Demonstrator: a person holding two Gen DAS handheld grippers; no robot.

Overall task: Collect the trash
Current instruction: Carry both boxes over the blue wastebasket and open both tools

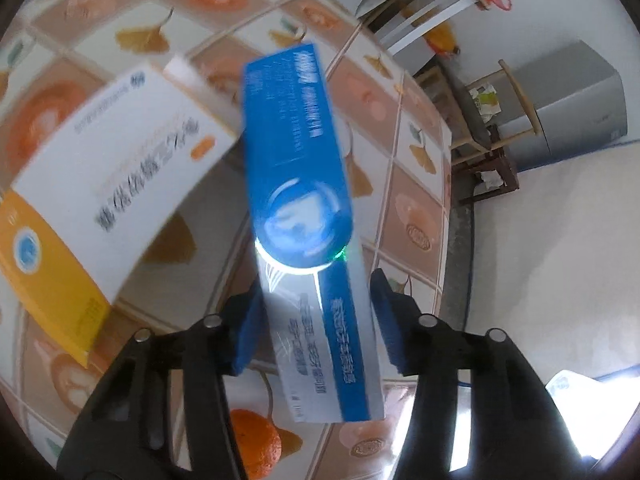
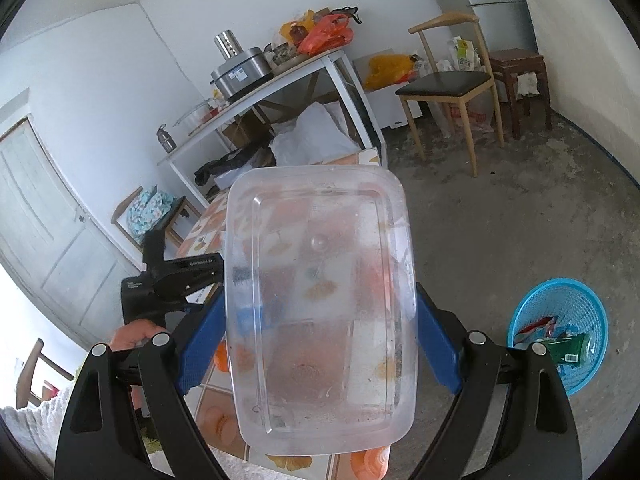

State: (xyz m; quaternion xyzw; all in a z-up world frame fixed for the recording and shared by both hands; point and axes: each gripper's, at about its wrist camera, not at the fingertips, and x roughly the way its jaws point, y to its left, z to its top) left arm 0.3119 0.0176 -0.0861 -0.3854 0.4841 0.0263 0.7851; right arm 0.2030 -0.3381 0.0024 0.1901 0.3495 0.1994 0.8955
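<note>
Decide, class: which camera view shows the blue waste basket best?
The right wrist view: the blue waste basket stands on the floor at lower right, wrappers visible inside, partly cut off by the gripper's arm. The left wrist view shows none of it, only table and boxes.

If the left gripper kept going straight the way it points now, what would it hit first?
The blue box already lies between the fingers of the left gripper, with gaps either side. Pushing on would probably bring it against the patterned tabletop; depth is uncertain.

White walls (image 2: 100, 80) and a bare concrete floor (image 2: 500, 208) frame a wooden chair (image 2: 448, 84), white side table (image 2: 280, 80) and panelled door (image 2: 44, 208).
</note>
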